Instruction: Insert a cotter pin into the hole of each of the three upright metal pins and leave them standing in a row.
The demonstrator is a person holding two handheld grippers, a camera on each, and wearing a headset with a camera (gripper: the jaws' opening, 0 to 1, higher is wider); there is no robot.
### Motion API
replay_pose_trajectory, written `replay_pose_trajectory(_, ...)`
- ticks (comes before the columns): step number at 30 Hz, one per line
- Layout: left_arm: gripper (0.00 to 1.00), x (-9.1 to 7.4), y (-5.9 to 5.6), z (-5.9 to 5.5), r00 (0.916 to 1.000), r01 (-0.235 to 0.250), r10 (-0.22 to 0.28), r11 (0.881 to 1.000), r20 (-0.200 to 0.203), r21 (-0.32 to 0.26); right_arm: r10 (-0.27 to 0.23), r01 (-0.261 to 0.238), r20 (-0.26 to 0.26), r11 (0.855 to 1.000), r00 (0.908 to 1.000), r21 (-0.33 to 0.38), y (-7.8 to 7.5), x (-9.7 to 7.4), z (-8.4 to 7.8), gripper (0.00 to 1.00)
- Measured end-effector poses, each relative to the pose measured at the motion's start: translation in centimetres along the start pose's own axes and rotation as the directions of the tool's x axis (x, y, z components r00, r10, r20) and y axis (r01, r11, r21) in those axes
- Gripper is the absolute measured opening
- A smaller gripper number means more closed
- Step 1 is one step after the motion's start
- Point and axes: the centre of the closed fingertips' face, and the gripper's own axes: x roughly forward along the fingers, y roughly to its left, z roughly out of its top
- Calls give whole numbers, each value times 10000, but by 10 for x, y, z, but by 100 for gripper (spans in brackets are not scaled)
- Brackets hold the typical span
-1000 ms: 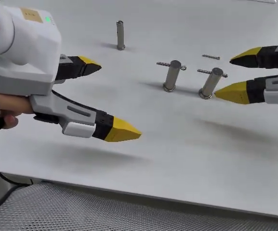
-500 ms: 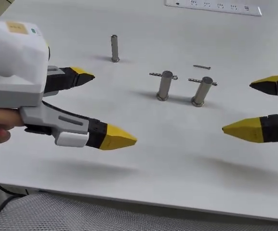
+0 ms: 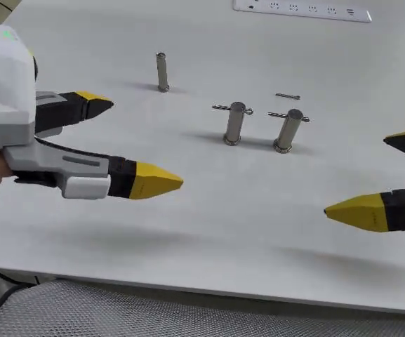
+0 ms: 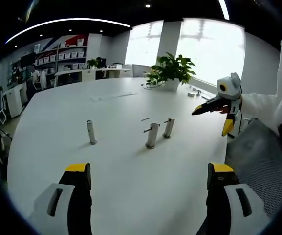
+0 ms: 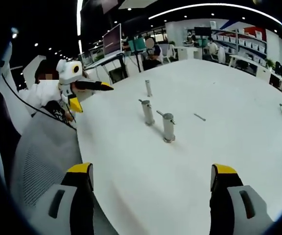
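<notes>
- The loose cotter pin [image 3: 287, 96] lay flat on the table [image 3: 209, 210], just behind the two fitted pins and well apart from the bare pin [image 3: 162, 71], which stood upright alone at the far left.
- The middle pin [image 3: 234, 123] and the third pin [image 3: 286, 130] stood near each other, each with a cotter pin crossing through near its top. The step in hand was judged to be fetching the last cotter pin for the bare pin.
- The right gripper [image 3: 369, 174] hung over the near right of the table, jaws spread wide and holding nothing. Being nearer the loose cotter pin, it seemed the better one to pick it up.
- Doing this well would likely mean coming down from above, clear of the two finished pins, and pinching the thin wire near one end so that the rest could thread freely.
- The left gripper [image 3: 126, 144] hovered at the near left, jaws likewise spread and empty. It could steady the bare pin low down, since so slim a pin would probably tip easily.
- The bare pin looked set back from the other two, so it would probably need bringing into line.
</notes>
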Motion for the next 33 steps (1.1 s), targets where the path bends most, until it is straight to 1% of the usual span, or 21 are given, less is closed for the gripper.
replay_pose_trajectory(1,99,0,2,1,10000,-49,49,10000,2,12,20,-20,45,10000,10000,86,2,0,0,98)
replay_pose_trajectory(3,99,0,9,5,9996,-267,266,9996,122,14,71,-74,115,9997,9999,229,3,-1,-1,98)
replay_pose_trajectory(4,99,0,15,9,9986,-469,470,9989,231,-26,107,-110,128,9996,9999,267,5,-2,-2,98)
replay_pose_trajectory(7,99,3,27,20,9948,-833,834,9965,589,-35,78,-84,141,9992,9999,391,5,-4,-3,98)
replay_pose_trajectory(8,99,5,31,22,9932,-968,968,9953,652,-31,49,-55,143,9991,9999,409,5,-5,-4,97)
replay_pose_trajectory(11,98,11,39,29,9909,-1118,1117,9937,755,-26,-10,0,217,9988,9998,497,3,-7,-3,96)
replay_pose_trajectory(13,95,14,42,33,9897,-1159,1159,9933,835,-47,-34,19,275,9985,9996,550,2,-9,-3,96)
replay_pose_trajectory(15,92,17,44,36,9889,-1140,1154,9933,939,-200,-72,55,282,9983,9996,588,0,-10,-3,95)
replay_pose_trajectory(16,90,17,45,37,9866,-1252,1262,9920,1030,-167,-103,87,273,9982,9996,595,-1,-11,-3,95)
replay_pose_trajectory(17,88,16,48,38,9825,-1487,1487,9888,1119,-82,-141,125,262,9981,9996,611,-3,-12,-4,95)
replay_pose_trajectory(18,87,18,55,41,9810,-1544,1552,9879,1160,-162,-172,155,256,9979,9995,630,-6,-12,-4,95)
replay_pose_trajectory(19,86,20,63,45,9775,-1641,1665,9860,1294,-296,-200,181,274,9976,9994,662,-8,-13,-5,95)
replay_pose_trajectory(21,83,22,68,49,9730,-1775,1805,9835,1438,-336,-242,220,296,9972,9993,718,-10,-14,-5,95)
replay_pose_trajectory(24,75,29,71,51,9738,-1764,1766,9842,1435,-137,-287,263,297,9967,9991,764,-14,-16,-7,94)
replay_pose_trajectory(29,66,42,81,51,9758,-1836,1801,9828,1238,176,-328,303,278,9957,9991,872,-16,-16,-9,92)
replay_pose_trajectory(31,61,48,85,50,9793,-1812,1767,9827,988,383,-316,291,257,9955,9992,904,-16,-16,-9,92)
replay_pose_trajectory(32,59,51,88,49,9806,-1832,1781,9813,824,585,-302,278,247,9955,9992,907,-16,-15,-10,92)
replay_pose_trajectory(33,57,54,90,49,9811,-1836,1782,9805,759,707,-286,264,227,9954,9993,918,-17,-15,-10,92)
